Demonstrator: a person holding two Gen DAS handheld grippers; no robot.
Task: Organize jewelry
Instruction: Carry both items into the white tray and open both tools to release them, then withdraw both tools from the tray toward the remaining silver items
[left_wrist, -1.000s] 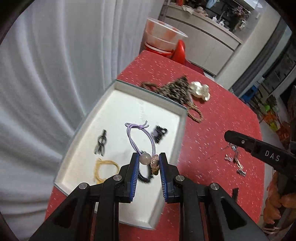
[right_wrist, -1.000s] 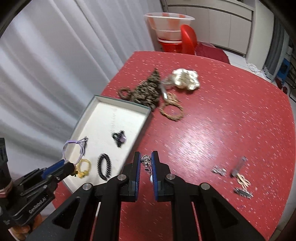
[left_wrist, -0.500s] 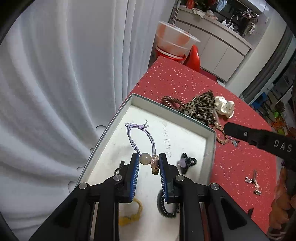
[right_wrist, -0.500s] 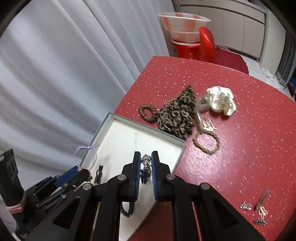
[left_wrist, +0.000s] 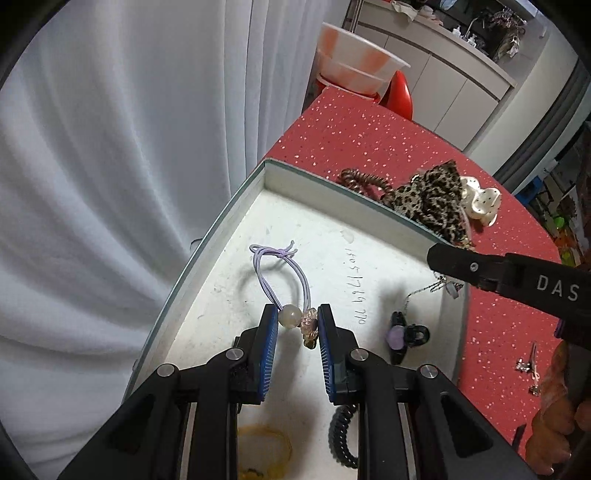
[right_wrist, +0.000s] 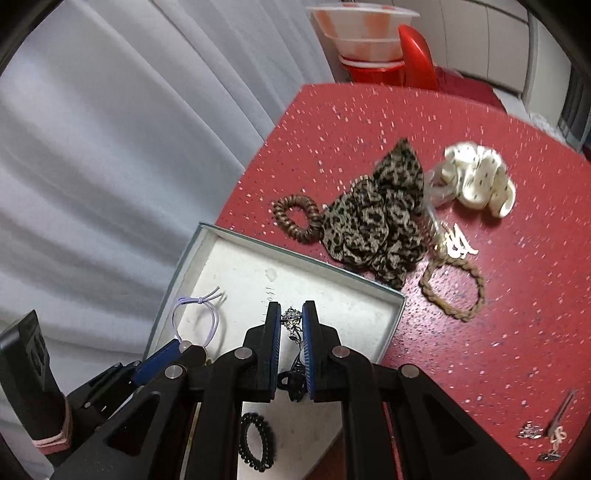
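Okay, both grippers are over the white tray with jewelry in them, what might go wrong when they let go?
The left gripper holds the lilac elastic hair tie by its bead and flower charm; the loop may snag a pad on release. The right gripper pinches a thin silver chain near the white tray's rim, so it might spill onto the red speckled table. Crowded grippers risk bumping.

We see a white curtain (left_wrist: 110, 184) hanging in folds along the red speckled table (right_wrist: 480, 314). Beyond the table's far edge we find a red chair (right_wrist: 417, 55) and, just beside it, a stack of orange-and-white basins (left_wrist: 354, 62). White cabinets (left_wrist: 443, 81) line the wall behind them.
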